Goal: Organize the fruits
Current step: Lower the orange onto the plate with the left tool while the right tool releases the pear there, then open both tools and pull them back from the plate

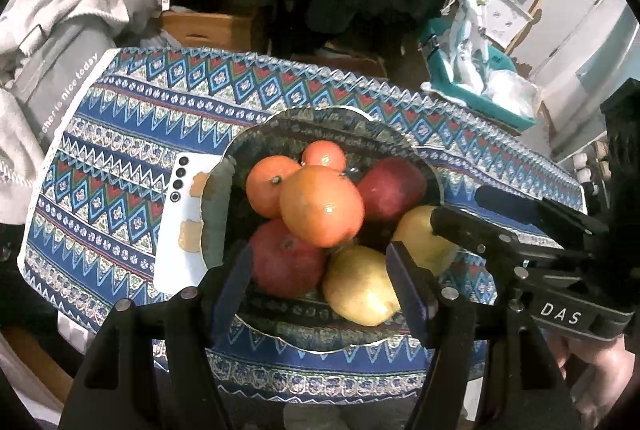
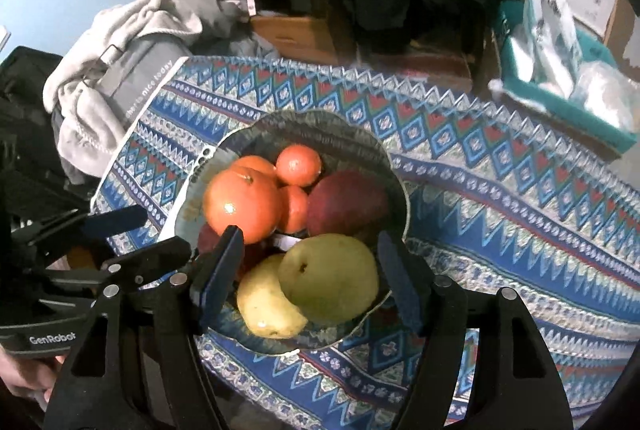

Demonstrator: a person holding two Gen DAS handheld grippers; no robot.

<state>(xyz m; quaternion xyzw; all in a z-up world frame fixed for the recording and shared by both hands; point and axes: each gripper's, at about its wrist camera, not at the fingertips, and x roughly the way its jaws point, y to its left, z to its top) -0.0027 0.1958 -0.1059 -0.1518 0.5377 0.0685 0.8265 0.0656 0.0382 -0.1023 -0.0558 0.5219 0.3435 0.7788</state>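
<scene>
Patterned cloth (image 1: 132, 134); white phone (image 1: 180, 226) (whole only from left wrist)

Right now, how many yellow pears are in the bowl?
2. One pear at the bowl's near edge, the other pear leaning against its left side. More could hide underneath.

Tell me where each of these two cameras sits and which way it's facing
Left wrist: on the left gripper, facing steeply down at the fruit bowl; own blue fingers open, the right gripper at right.
Right wrist: on the right gripper, facing down over the pears; fingers open, the left gripper at left.
Shared: bowl, big orange, patterned cloth.
</scene>
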